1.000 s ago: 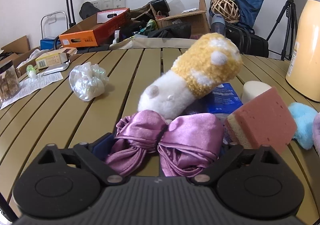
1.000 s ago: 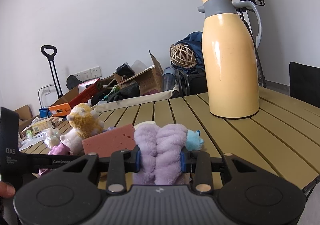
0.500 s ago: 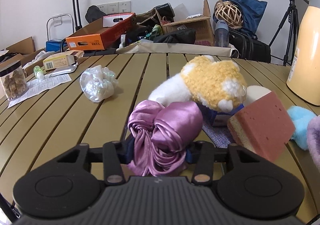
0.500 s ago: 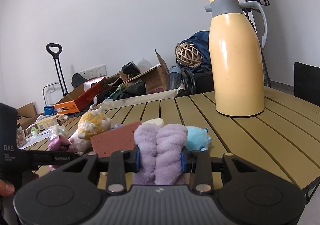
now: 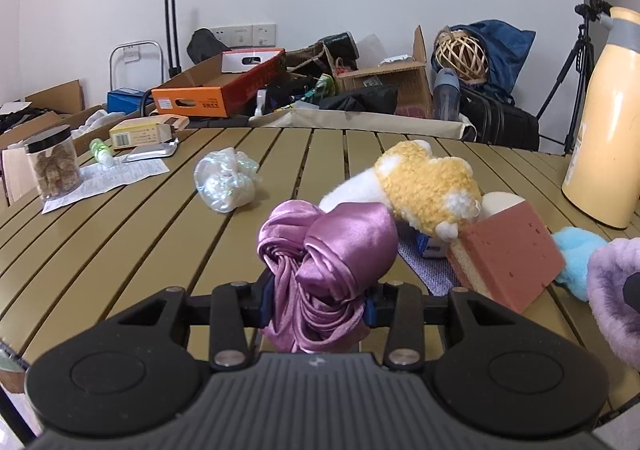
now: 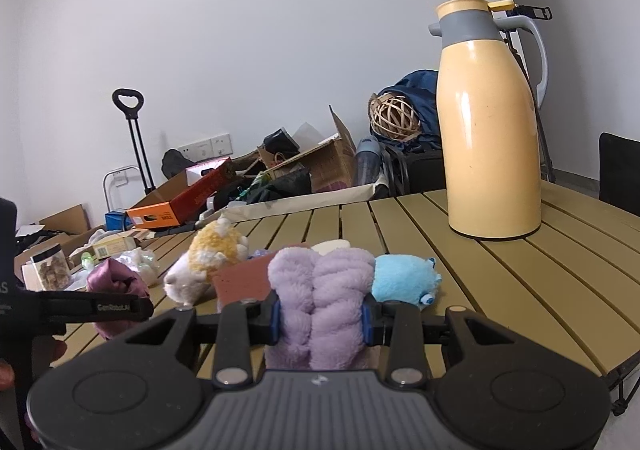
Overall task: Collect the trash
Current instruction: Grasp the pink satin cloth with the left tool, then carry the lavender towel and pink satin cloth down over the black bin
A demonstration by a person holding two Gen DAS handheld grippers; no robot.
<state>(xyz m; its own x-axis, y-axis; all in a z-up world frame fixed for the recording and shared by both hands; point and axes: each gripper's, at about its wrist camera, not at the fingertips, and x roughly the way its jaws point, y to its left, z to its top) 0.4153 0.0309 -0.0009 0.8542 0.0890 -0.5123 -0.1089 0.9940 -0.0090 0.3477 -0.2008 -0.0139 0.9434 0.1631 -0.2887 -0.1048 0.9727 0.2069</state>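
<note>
- One purple satin cloth is clamped in the left gripper, whose jaws have just been closing on it, above the table.
- One lilac fleece bundle is pinched in the right gripper.
- One plush toy, one sponge and one flask are counted on the table.

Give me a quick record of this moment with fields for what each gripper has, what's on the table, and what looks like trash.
left gripper: jaws have just been closing, now shut on the purple satin cloth
right gripper: shut on the lilac fluffy cloth
table: slatted, olive-yellow
near the grippers: yellow-and-white plush, pink sponge, blue plush
far right: yellow thermos, upright
likely trash: crumpled clear plastic, paper sheet
also on table: jar with black lid
</note>
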